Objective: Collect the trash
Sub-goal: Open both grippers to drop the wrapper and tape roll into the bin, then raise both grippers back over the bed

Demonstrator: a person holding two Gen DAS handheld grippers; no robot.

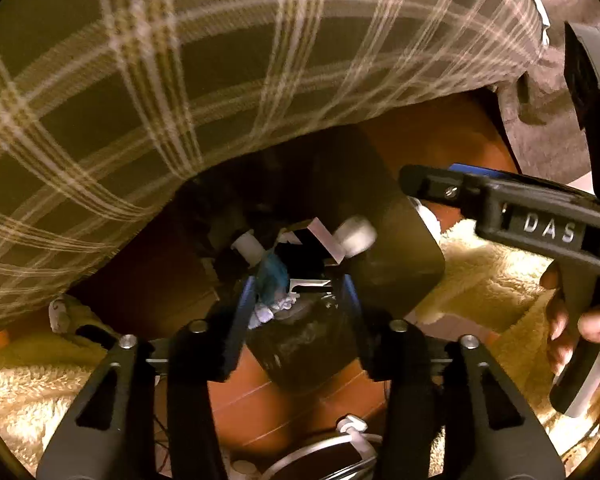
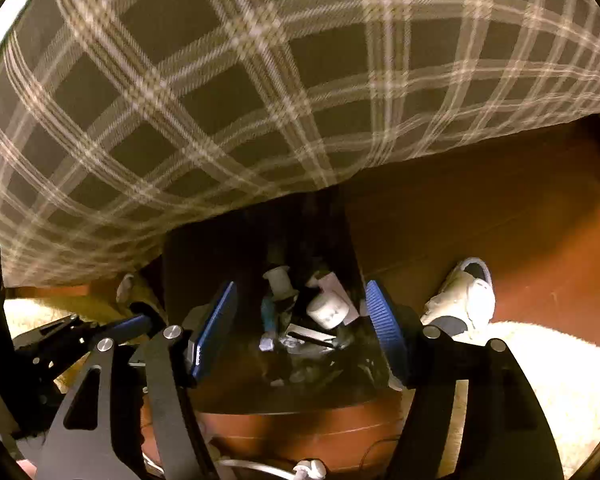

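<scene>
Below, we hold both blue-ribbed claws, left gripper (image 1: 298,292) and right gripper (image 2: 300,320), spread empty above a dark square bin (image 2: 260,392) of crumpled trash (image 2: 328,310).

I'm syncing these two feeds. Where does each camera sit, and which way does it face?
Left wrist: on the left gripper, facing steeply down into the black bin; the right gripper and a hand show.
Right wrist: on the right gripper, facing down into the bin; the left gripper shows.
Shared: bin, white roll, plaid blanket.
</scene>
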